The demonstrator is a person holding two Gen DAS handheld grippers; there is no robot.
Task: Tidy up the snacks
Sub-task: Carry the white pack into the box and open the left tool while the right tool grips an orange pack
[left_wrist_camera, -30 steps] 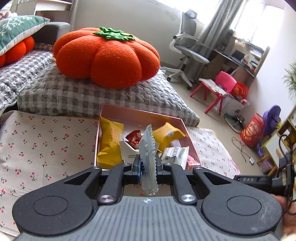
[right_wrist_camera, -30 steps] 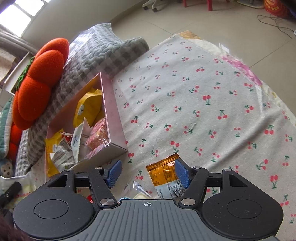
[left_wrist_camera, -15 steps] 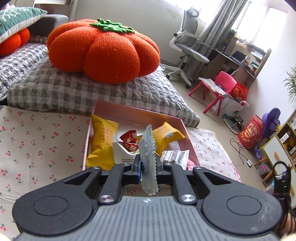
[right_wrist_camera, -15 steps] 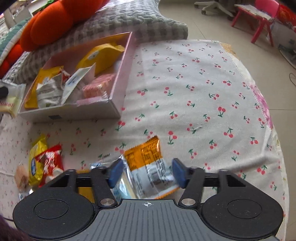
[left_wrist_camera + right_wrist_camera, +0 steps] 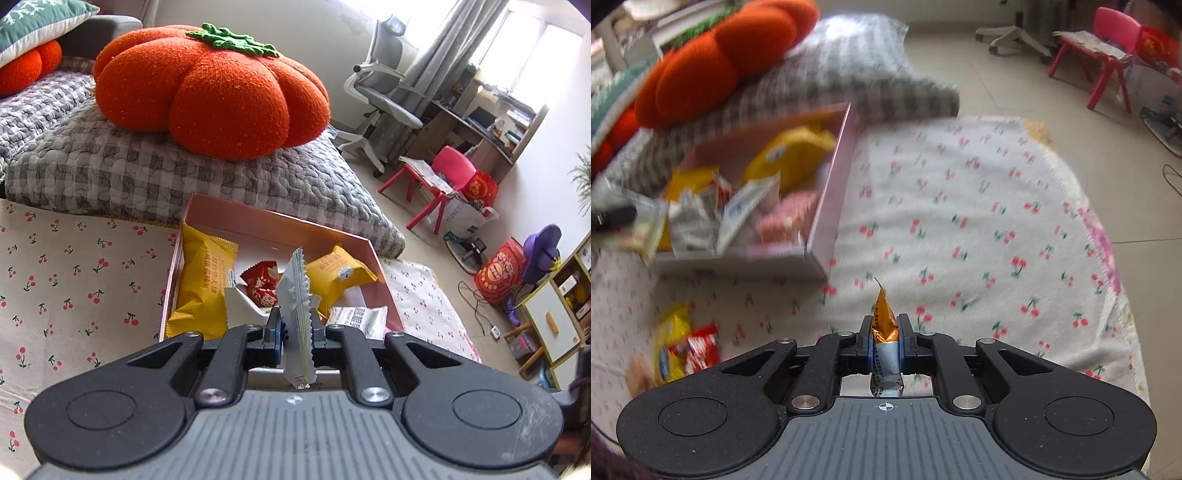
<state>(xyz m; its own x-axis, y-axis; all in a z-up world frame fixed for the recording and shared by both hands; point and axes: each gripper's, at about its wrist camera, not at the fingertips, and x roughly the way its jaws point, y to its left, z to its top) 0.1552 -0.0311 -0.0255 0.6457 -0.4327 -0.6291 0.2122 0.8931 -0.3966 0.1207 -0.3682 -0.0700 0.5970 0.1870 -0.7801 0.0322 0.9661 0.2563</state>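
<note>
A pink box (image 5: 280, 218) holding several snack packets stands on the cherry-print cloth (image 5: 74, 266); it also shows in the right wrist view (image 5: 827, 218). My left gripper (image 5: 295, 332) is shut on a white packet (image 5: 295, 306), held upright at the box's near edge. My right gripper (image 5: 885, 339) is shut on an orange and silver packet (image 5: 884, 325), lifted above the cloth to the right of the box. A yellow packet (image 5: 670, 343) and a red packet (image 5: 701, 349) lie on the cloth in front of the box.
An orange pumpkin cushion (image 5: 210, 88) rests on a grey checked quilt (image 5: 184, 177) behind the box. The cloth's right edge (image 5: 1108, 251) drops to a tiled floor with a pink chair (image 5: 439, 184) and an office chair (image 5: 384, 85).
My right gripper has closed on the orange and silver packet and lifted it off the cloth. My left gripper has moved closer to the box, still holding the white packet.
</note>
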